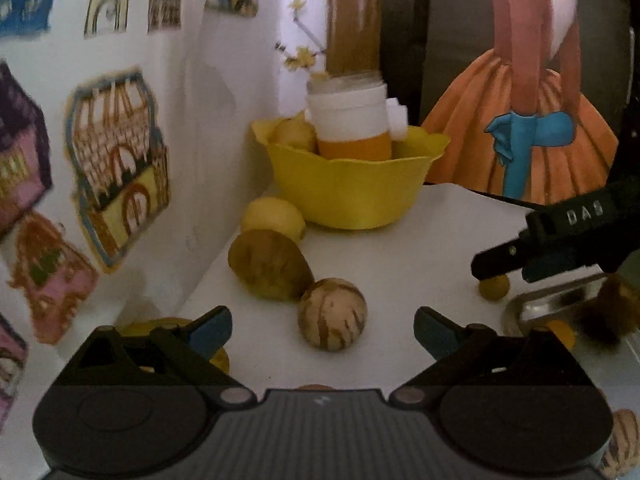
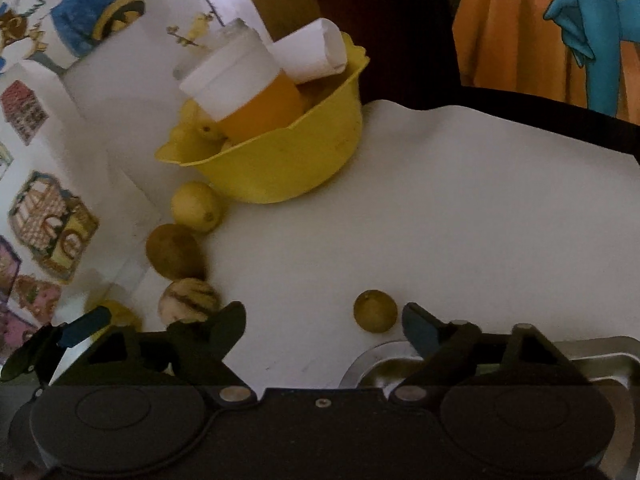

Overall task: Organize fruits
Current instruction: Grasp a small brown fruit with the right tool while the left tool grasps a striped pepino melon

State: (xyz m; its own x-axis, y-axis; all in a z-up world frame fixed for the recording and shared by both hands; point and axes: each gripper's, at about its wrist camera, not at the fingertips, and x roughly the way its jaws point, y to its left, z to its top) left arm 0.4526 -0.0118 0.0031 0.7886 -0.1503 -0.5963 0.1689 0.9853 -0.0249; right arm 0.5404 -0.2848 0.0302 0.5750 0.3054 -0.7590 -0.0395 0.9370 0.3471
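Left tool [image 1: 323, 330]: we hold it spread, empty, striped round fruit [image 1: 332, 313] just ahead.
Right tool [image 2: 324, 320]: spread, empty, small lime [image 2: 375, 311] beside the steel tray [image 2: 372, 364].
Bowl [image 1: 348, 196]: yellow, farther back on our tabletop [image 2: 460, 216].

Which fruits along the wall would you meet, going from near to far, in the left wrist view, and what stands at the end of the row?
striped round fruit → brown oval fruit → lemon → yellow bowl, which holds a white-capped orange bottle.
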